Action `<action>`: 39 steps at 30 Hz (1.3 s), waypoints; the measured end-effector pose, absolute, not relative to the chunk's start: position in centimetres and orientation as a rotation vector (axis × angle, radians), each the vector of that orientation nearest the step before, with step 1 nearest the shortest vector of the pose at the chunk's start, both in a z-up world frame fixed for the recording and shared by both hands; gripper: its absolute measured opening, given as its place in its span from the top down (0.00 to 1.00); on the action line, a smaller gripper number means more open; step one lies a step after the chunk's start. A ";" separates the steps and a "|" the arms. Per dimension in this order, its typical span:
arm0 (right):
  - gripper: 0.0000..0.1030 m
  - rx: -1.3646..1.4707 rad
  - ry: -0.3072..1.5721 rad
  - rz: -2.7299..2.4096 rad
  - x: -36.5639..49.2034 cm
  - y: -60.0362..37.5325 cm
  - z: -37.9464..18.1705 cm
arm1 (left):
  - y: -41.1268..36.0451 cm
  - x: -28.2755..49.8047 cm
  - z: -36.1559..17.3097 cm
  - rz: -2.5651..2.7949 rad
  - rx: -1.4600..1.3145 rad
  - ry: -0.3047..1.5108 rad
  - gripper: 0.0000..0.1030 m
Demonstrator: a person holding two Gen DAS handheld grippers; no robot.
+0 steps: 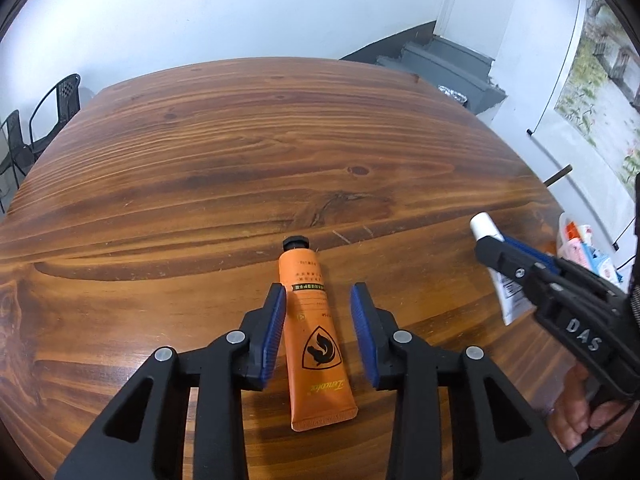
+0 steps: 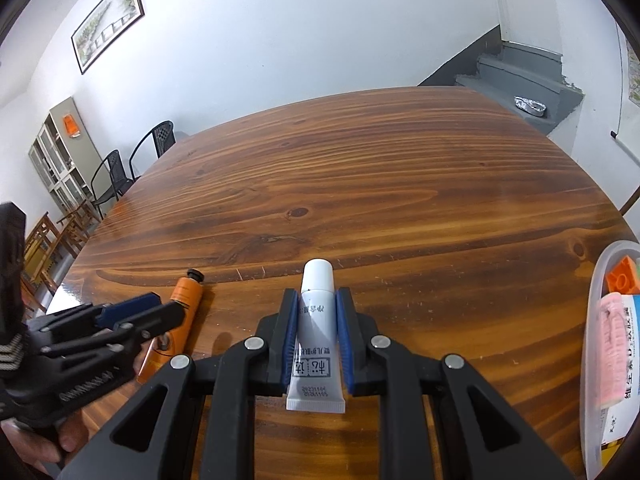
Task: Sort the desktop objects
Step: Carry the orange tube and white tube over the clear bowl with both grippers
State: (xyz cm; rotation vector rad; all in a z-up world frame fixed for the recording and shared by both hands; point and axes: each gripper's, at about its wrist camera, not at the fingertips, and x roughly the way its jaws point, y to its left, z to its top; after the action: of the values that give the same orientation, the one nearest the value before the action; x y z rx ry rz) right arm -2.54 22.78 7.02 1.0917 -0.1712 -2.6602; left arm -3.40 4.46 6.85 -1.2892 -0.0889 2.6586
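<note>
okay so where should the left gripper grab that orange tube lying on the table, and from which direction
Grip the orange tube across its middle body, coming straight down from above. It lies flat on the table, black cap pointing away, and already sits lengthwise between the open left gripper fingers, nearer the left pad. The flat crimped end and narrow cap give poorer purchase, I'd guess.

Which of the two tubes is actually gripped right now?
The white tube: the right gripper is shut on it. The orange tube lies on the table between the left gripper's open fingers.

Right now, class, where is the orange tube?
The orange tube lies on the wooden table between the open left tongs, cap pointing away.
</note>
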 end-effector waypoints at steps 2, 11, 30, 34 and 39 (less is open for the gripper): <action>0.79 1.091 -0.175 -2.660 -2.5 22.8 7.0 | 4.4 -3.6 6.4 2.680 -1.307 -0.069 0.64; 0.79 1.096 -0.188 -2.642 -2.3 22.6 7.0 | 4.1 -4.1 5.3 2.709 -1.340 -0.037 0.70; 0.79 1.095 -0.240 -2.683 -0.9 23.4 6.7 | 6.9 -1.4 7.6 2.669 -1.196 0.029 0.70; 0.79 1.091 -0.249 -2.693 -0.3 23.6 6.7 | 7.4 -0.8 8.0 2.665 -1.167 0.042 0.70; 0.79 1.073 -0.322 -2.723 1.3 24.8 6.9 | 8.4 0.1 8.4 2.648 -1.131 0.055 0.70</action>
State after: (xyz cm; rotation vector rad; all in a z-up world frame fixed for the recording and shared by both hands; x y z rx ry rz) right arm 1.35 24.81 6.92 1.0729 -0.3217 -2.7233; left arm 0.07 8.37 8.41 -1.1311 0.0545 2.6482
